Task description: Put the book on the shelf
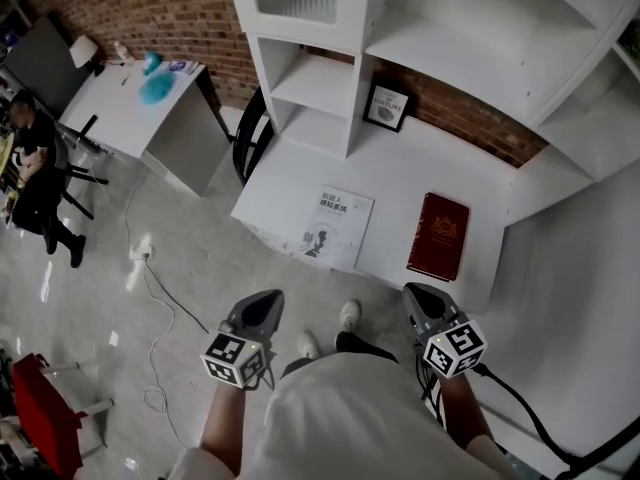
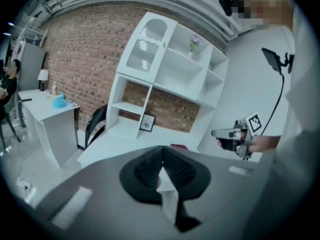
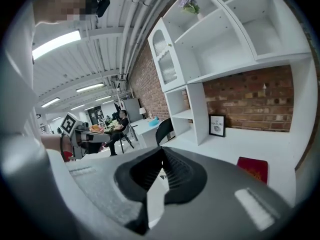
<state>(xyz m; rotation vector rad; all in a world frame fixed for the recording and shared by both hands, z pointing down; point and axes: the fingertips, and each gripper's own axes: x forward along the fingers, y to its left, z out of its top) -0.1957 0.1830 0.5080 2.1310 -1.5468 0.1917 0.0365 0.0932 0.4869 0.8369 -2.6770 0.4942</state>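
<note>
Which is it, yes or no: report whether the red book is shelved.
No: the red book lies flat on the white desk.

Brick wall [image 1: 170, 13], grey floor [image 1: 190, 268]

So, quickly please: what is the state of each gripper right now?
Left gripper: closed, holding nothing.
Right gripper: closed, holding nothing.
</note>
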